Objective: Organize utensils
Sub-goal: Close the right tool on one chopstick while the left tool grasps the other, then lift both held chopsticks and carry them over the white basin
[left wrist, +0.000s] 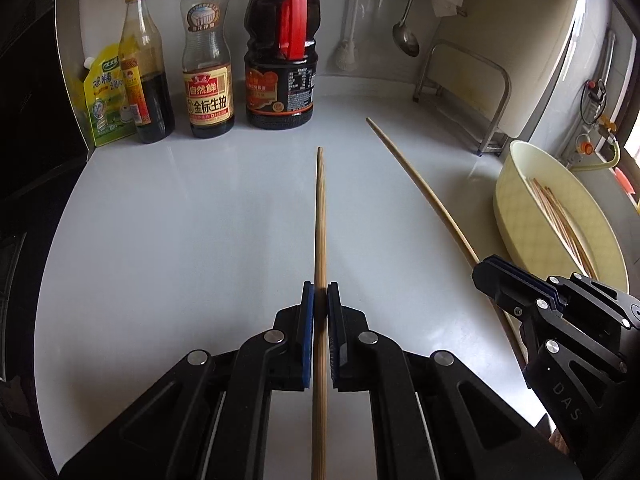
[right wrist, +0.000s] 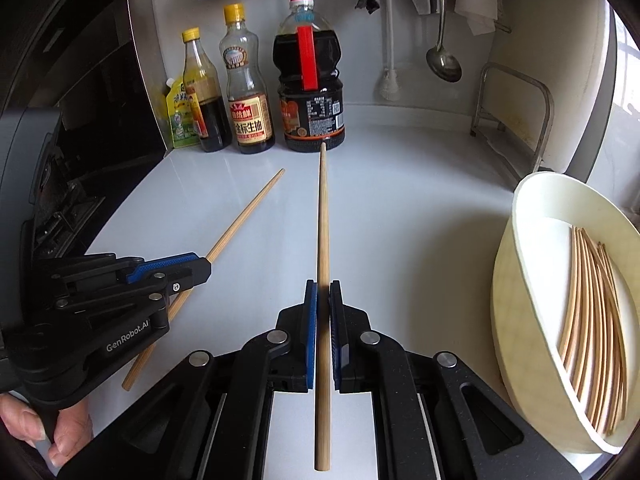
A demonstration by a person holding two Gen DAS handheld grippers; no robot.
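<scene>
The white desk fills the middle of both views and is mostly bare, which leaves room for two hands to work side by side. Along its far edge, in the upper left of each frame, the sauce bottles stand upright against the wall, out of the way of the work. At the right edge sits the cream basin, tipped so its mouth faces the tools; a bundle of chopsticks already lies inside along its lower wall, so it looks like the collecting place for the task. A ladle hangs on the wall at the upper right, not part of this step as far as I can judge. The left tool is clenched on one chopstick, the blue pads pressing its sides partway along, so the stick runs straight up the centre of that view with its tip clear of the desk. The right tool is likewise clamped on a second chopstick, held the same way and pointing toward the large dark bottle. Gripping each stick along its length rather than at an end probably keeps it from swinging. Both sticks appear lifted off the desk and well apart from the basin, so the carry to it seems not yet done.
</scene>
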